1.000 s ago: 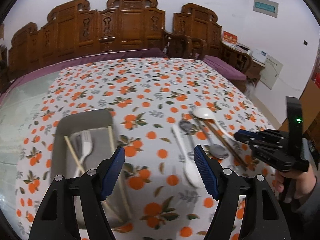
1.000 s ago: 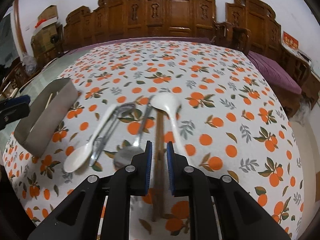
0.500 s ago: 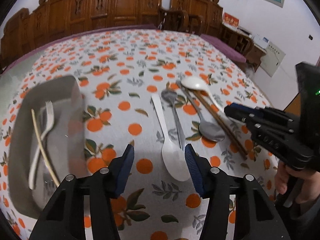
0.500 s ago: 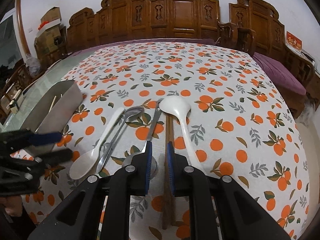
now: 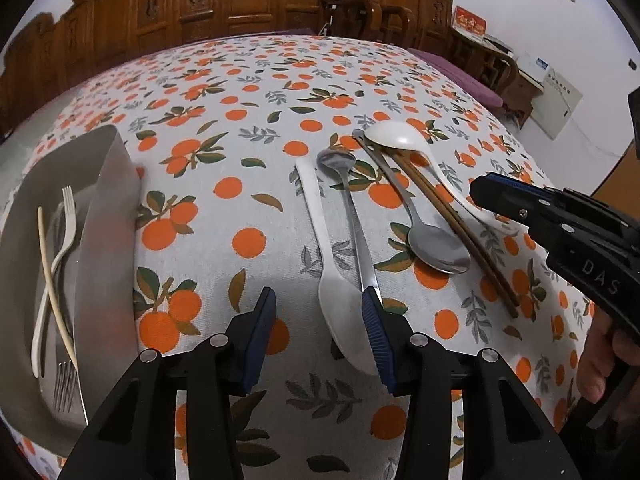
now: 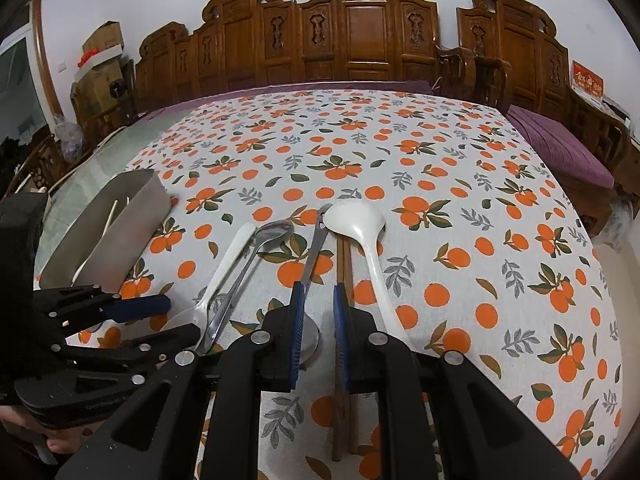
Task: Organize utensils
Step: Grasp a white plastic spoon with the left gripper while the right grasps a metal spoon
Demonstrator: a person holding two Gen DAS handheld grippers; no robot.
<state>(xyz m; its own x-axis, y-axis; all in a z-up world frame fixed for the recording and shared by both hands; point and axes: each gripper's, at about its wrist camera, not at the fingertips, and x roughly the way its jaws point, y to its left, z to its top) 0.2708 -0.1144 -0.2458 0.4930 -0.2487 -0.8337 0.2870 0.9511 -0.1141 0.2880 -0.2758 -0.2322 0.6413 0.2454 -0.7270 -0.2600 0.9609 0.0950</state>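
Left wrist view gave me my count: on the orange-print tablecloth (image 5: 248, 128) lay two white plastic spoons (image 5: 340, 300), two metal spoons (image 5: 436, 248) and one pair of brown chopsticks (image 5: 456, 224), while the metal tray (image 5: 108, 240) at the left held two forks (image 5: 66, 224) and one pale chopstick (image 5: 52, 276). My left gripper (image 5: 320, 332) had just been closing, its jaws half apart with a white spoon's bowl between them, not yet pressed. My right gripper (image 6: 318, 320) stood narrow over the chopsticks, gripping nothing. I read "DAS" on its body.
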